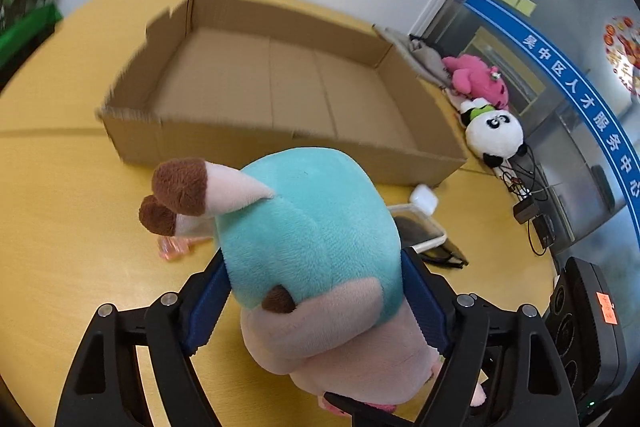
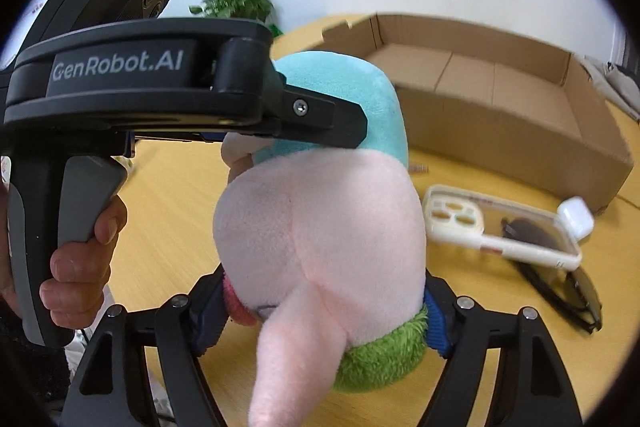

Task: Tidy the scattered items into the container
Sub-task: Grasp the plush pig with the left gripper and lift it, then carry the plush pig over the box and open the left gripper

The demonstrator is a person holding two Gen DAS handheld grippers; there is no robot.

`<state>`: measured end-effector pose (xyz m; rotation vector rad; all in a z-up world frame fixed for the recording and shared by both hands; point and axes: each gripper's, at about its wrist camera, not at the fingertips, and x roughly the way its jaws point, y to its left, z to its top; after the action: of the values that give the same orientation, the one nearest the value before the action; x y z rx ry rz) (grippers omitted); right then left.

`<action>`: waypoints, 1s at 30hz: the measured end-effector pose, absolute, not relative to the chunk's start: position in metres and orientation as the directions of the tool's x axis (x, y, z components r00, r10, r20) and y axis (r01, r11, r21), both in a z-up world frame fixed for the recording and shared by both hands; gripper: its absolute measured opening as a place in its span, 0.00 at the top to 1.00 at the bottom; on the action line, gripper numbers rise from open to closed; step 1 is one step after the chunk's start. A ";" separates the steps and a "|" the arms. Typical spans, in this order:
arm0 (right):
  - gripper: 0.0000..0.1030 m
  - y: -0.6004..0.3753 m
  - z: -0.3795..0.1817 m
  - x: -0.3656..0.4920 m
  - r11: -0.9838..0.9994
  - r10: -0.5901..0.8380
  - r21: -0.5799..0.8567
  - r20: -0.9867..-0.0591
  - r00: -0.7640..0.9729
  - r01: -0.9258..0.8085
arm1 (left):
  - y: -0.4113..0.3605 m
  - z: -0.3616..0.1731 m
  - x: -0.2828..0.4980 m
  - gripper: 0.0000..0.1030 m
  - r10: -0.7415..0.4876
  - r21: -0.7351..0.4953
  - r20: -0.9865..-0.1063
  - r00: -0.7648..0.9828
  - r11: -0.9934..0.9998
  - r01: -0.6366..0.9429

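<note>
I have the plush (image 1: pixel 320 239) pinched from both ends and lifted just clear of the tabletop (image 1: pixel 60 227), so this is the carry step of the first item. My left tool (image 1: pixel 316 307) has its blue pads pressed into the teal body at either side; my right tool (image 2: pixel 324 315) grips the pink lower half near the green trim, its pads dug into the fabric. Both sit fairly wide because the toy is bulky, but each is closed on it. The box (image 1: pixel 280 131) lies just beyond the plush, open and bare inside. Next I judge the two tools must travel together forward and over the near wall, keeping their spacing so the toy neither stretches nor slips, then let go together. The phone case (image 2: pixel 500 231), sunglasses (image 2: pixel 568 291), white earbud case (image 2: pixel 576 215) and a small pink thing (image 1: pixel 174 247) wait on the tabletop.
</note>
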<state>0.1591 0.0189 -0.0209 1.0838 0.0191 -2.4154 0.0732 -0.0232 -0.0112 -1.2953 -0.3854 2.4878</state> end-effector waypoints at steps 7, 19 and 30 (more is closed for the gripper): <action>0.25 0.011 0.014 0.153 -0.879 -0.442 0.169 -0.642 -0.627 0.446 | -0.034 0.037 0.058 0.18 0.378 -0.318 -0.714 -0.590 -0.925 -0.208; 0.25 -0.011 0.077 0.091 -0.881 -0.448 0.137 -0.551 -0.705 0.453 | -0.064 0.117 -0.012 0.18 0.345 -0.234 -0.659 -0.669 -0.939 -0.253; 0.25 -0.012 0.109 0.020 -0.901 -0.418 0.133 -0.521 -0.744 0.412 | -0.078 0.156 -0.102 0.18 0.343 -0.197 -0.660 -0.668 -0.938 -0.286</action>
<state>0.0205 -0.0115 0.1088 0.7744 -0.0131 -2.5799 -0.1025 -0.0779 0.1561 -1.0470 -0.1084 2.5892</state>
